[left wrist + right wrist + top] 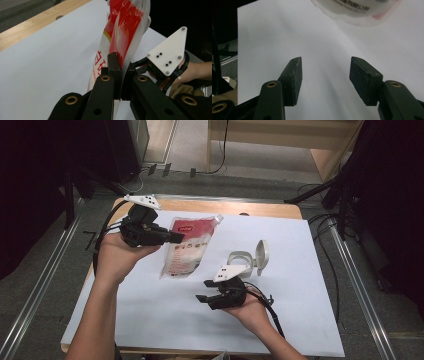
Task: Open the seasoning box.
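High view first: your table (150, 205) is a wooden top covered almost edge to edge by a white sheet (280, 320), and both of your forearms come in from the bottom edge. On the left half of that sheet is the red-and-white plastic pouch (187, 247), the largest loose thing; its upper part is raised while its lower end reaches down to the sheet. Your left gripper (176, 238) has its jaws pinched tight on the pouch's left edge; in the left gripper view the two black pads are pressed together with the pouch film (125, 30) rising between them, and the pouch stands up in front of the camera. Right of the pouch, apart from it, sits a small white container (240, 259) with its hinged lid (261, 254) flipped up. Your right gripper (204, 291) is near the container's front, pointing left, jaws parted with nothing between them; in the right gripper view the pads (295, 75) stand apart over bare sheet, with the pouch's blurred lower end at the top edge.
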The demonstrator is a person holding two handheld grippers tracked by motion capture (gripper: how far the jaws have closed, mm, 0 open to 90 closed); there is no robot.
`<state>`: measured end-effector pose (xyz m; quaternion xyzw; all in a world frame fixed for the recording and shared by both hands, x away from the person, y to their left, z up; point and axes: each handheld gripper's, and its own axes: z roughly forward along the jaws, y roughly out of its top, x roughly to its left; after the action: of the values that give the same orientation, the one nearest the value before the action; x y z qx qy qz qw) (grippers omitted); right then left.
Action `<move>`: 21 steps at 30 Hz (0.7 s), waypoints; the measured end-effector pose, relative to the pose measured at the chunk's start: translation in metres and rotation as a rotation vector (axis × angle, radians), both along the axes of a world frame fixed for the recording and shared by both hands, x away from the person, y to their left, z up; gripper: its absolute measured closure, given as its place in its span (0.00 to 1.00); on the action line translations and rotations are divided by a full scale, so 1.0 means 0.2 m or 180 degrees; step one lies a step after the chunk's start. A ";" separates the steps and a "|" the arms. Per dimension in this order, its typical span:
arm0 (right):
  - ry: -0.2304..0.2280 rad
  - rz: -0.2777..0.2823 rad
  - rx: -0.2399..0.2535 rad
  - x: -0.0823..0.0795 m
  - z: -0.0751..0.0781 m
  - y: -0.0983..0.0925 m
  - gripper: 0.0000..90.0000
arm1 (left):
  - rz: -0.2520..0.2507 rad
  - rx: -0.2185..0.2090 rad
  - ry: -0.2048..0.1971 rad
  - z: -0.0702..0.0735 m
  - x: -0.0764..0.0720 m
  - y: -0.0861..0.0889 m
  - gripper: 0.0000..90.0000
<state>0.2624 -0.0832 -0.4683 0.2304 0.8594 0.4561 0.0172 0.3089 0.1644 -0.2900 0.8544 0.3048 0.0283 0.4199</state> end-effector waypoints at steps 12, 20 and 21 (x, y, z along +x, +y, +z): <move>0.0042 -0.0295 0.0052 0.08 -0.08 0.15 0.45 | -0.0058 -0.0001 0.0048 0.01 -0.02 -0.03 1.00; 0.0070 -0.0684 0.0257 0.15 -0.15 0.18 0.41 | -0.0080 -0.0027 0.0124 -0.01 -0.01 -0.06 1.00; 0.0065 -0.0716 0.0260 0.16 -0.16 0.18 0.40 | -0.0098 -0.0033 0.0147 -0.01 -0.01 -0.06 1.00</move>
<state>0.2939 -0.0469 -0.4998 0.3305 0.8090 0.4835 0.0502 0.3076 0.1519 -0.2924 0.8572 0.3013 0.0006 0.4175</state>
